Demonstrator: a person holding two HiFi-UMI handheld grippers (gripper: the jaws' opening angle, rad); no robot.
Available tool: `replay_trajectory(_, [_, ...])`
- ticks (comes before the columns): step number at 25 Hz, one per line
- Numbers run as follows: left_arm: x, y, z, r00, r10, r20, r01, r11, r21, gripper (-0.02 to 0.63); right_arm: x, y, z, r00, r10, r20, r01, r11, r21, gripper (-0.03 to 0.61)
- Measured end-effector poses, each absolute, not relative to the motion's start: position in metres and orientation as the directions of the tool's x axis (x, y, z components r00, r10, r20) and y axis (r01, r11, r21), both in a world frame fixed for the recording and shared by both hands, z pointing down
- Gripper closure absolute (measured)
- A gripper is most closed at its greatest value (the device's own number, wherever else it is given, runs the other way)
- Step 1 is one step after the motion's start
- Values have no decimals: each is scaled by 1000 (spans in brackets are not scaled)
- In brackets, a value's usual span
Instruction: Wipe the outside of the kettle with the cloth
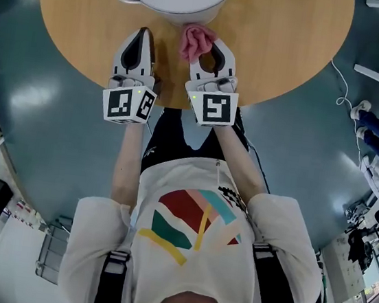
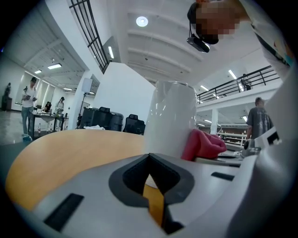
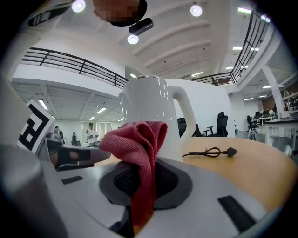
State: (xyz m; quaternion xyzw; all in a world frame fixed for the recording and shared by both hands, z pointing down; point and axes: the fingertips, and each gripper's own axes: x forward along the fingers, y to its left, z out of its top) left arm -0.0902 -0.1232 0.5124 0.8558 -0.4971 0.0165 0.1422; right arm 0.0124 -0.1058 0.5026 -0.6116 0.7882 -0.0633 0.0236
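We find the right gripper (image 3: 139, 186) clamped on the cloth (image 3: 137, 139), which is soft, light and bunched above its jaws. The left gripper (image 2: 151, 181) is closed and empty. The kettle (image 3: 149, 107) stands just ahead of both. We judge it rigid, smooth and liable to slide, best steadied at the handle (image 3: 191, 111).

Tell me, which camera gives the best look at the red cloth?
The right gripper view: the cloth fills the middle, pinched by the right gripper before the kettle. The head view shows a small bunch from above; the left gripper view shows one end beside the kettle.
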Motion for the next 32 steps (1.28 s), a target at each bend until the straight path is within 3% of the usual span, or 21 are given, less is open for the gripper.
replay_trajectory(6, [-65, -126, 505, 476, -867, 150, -868, -436, 237, 571, 51, -110, 527, -281, -945, 169, -957, 263, -119, 532])
replay_trajectory(17, [-54, -141, 506, 390, -909, 150, -917, -367, 159, 571, 100, -166, 534, -309, -936, 171, -951, 300, -74, 532])
replay_trajectory(32, [-64, -140, 498, 342, -927, 153, -937, -326, 124, 571, 102, -190, 535, -340, -918, 205, -940, 341, -30, 531])
